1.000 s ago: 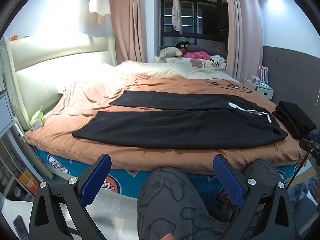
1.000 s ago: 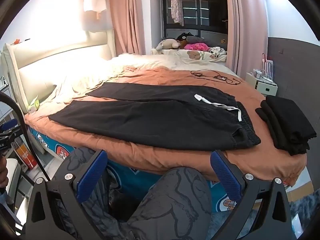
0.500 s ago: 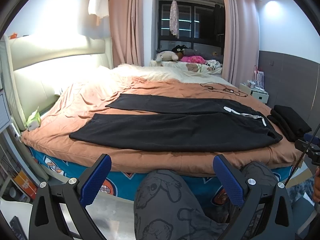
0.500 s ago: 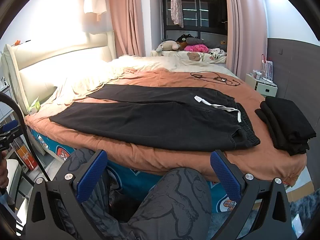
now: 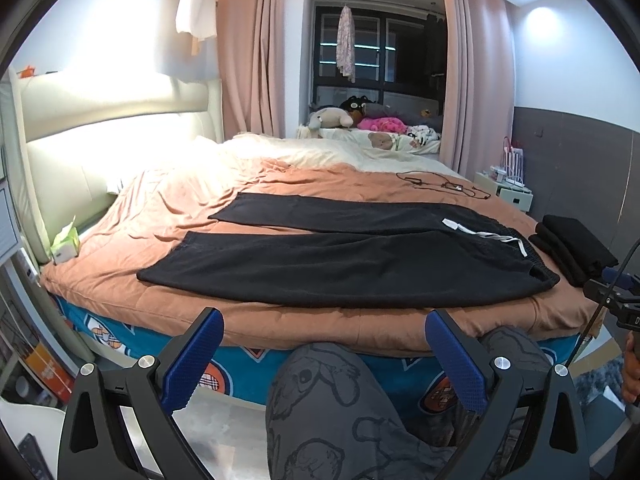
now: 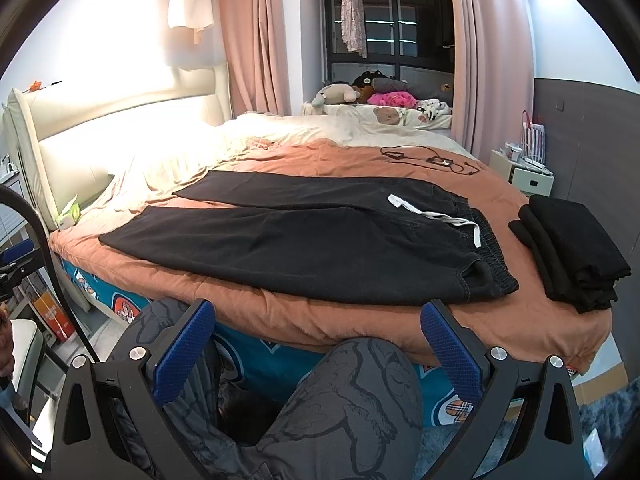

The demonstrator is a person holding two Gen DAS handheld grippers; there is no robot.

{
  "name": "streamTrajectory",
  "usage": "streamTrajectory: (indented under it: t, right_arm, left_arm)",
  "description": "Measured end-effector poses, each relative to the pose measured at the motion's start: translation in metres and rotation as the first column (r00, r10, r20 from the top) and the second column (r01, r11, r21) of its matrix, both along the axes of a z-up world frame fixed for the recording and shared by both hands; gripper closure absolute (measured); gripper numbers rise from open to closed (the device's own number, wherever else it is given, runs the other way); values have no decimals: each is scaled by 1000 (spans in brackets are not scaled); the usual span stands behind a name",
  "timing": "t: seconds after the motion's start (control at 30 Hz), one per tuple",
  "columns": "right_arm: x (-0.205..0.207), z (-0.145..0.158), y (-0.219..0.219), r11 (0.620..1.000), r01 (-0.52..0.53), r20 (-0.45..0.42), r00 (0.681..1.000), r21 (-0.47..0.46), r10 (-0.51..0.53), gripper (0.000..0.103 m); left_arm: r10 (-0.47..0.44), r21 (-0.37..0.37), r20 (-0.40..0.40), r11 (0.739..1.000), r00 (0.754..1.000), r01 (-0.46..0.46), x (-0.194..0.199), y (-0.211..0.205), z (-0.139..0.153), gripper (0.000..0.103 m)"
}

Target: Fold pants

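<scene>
Hovering short of the bed [image 5: 280, 326], my left gripper [image 5: 324, 354] and right gripper [image 6: 318, 344] gape wide, empty. Black drawstring pants [image 6: 312, 244] lie flat on the orange duvet [image 6: 340, 160], beside folded black clothes [image 6: 572, 248].

Both wrist views low, off the bed [image 5: 280, 332] near edge, facing across it toward the window [image 6: 390, 28]. Left view set further left, right further right. Shared: pants [image 5: 344, 264], folded pile [image 6: 568, 248].

Black pants [image 5: 360, 268], white drawstring [image 6: 436, 216] — terracotta duvet [image 5: 320, 180], blue fingers [image 5: 192, 364]
</scene>
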State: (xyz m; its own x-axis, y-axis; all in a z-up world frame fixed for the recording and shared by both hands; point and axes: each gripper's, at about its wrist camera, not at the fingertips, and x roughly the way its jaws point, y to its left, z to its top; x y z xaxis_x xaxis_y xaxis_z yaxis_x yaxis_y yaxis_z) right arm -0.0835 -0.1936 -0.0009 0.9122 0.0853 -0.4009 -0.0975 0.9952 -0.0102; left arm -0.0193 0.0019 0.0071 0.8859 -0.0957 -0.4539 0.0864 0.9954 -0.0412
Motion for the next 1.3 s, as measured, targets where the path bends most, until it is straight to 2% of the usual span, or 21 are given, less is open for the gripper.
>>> streamTrajectory:
  t: [1.3]
  right_arm:
    - [-5, 2, -1, 1000, 9, 43, 999, 1, -9, 0]
  left_arm:
    - [-11, -15, 79, 1000, 997, 12, -15, 0, 16, 2]
